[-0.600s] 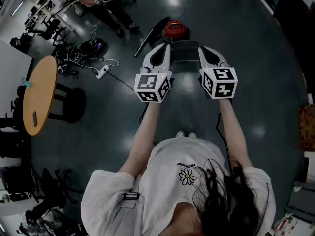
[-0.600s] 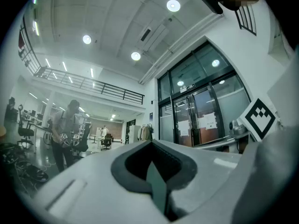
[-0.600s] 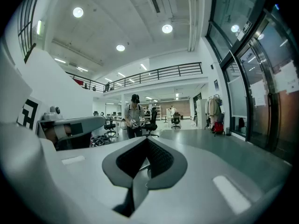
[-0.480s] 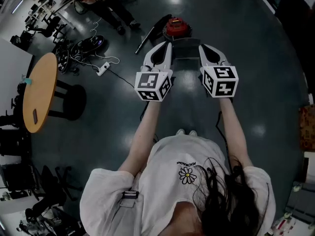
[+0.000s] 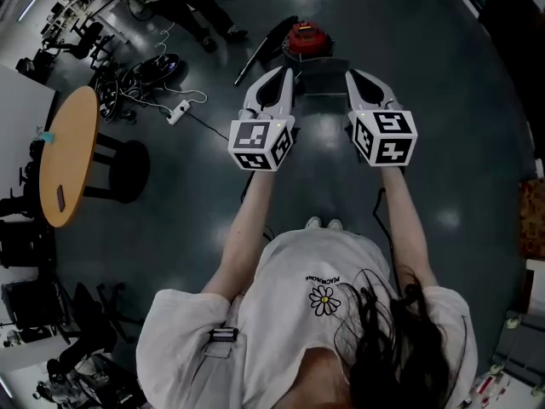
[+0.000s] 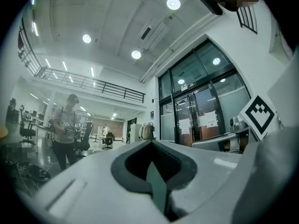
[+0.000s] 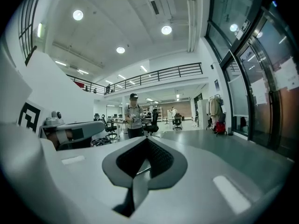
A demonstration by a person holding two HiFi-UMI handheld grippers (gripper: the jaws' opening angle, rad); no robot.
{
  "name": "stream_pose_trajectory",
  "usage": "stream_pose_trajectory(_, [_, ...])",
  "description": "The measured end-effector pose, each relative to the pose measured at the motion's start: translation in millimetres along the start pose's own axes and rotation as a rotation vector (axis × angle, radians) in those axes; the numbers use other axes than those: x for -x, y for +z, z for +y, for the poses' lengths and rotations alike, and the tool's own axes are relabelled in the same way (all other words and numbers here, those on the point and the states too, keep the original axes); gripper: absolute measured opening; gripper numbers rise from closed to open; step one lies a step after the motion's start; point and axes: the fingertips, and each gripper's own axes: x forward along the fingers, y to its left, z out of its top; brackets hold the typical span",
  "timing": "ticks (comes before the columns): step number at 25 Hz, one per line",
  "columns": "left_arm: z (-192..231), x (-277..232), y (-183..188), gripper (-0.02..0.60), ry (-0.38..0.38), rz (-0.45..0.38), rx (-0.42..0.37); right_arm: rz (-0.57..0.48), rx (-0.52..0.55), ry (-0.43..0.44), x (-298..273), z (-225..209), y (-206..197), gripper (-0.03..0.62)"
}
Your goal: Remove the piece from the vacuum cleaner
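A red-topped vacuum cleaner [image 5: 306,39] stands on the dark floor ahead, with a black wand [image 5: 265,49] lying to its left. A dark grey boxy part [image 5: 322,82] shows just below the red top, between the two gripper tips; I cannot tell whether it touches them. My left gripper [image 5: 279,77] and right gripper [image 5: 354,77] are held out side by side at arm's length, both pointing forward. In the left gripper view the left gripper [image 6: 153,174] has its jaws together on nothing. The right gripper [image 7: 140,171] looks the same in the right gripper view.
A round wooden table [image 5: 68,156] and a black stool [image 5: 119,177] stand at the left. Cables and a white power strip [image 5: 178,112] lie on the floor left of the vacuum. A person [image 7: 134,120] stands further off, among office chairs.
Both grippers have edged a little forward and slightly apart. The vacuum cleaner sits a bit higher in the head view. The jaws look unchanged.
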Motion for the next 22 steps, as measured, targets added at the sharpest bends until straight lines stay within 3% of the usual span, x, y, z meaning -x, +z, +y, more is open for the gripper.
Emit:
stream_pose_trajectory(11, [2.0,-16.2,-14.8,0.002,0.013,0.011,0.042,-0.032,-0.112,0.045,-1.2,-23.3,-7.8,0.025])
stream_pose_trajectory(18, [-24.7,-26.1,-28.1,0.002,0.015,0.025,0.051,0.022,-0.106,0.049,13.4,-54.2,-28.9,0.044])
stream_pose_trajectory(22, [-15.1,-35.7,-48.8,0.002,0.039,0.05,0.063,0.064,-0.099,0.059,-1.7,-66.4,-53.1,0.054])
